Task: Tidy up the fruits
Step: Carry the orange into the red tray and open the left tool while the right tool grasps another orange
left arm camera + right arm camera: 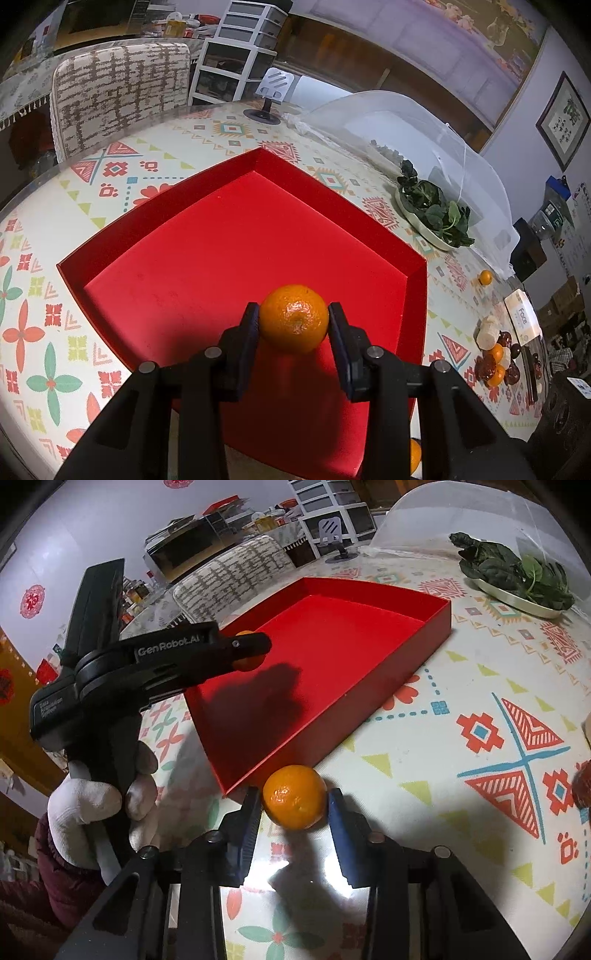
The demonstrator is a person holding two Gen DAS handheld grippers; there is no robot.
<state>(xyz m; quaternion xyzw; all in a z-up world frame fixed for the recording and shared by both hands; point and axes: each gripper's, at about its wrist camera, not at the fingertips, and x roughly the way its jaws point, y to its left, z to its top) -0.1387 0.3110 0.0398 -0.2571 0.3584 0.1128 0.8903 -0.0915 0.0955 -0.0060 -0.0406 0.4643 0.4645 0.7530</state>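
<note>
My left gripper (293,319) is shut on an orange mandarin (293,317) and holds it above the near part of the red tray (155,206). In the right wrist view the left gripper (255,648) reaches over the tray's left side with its mandarin (248,663) mostly hidden. My right gripper (293,801) is shut on a second mandarin (294,801) just above the table, beside the tray's (424,650) near corner. The tray holds no fruit. A pile of mixed fruits (496,356) lies at the table's right.
A plate of leafy greens (432,214) sits beyond the tray beside a clear dome cover (424,140). A lone mandarin (485,277) and a white box (522,319) lie at the right. A phone stand (271,96) and a chair (122,92) are at the far edge.
</note>
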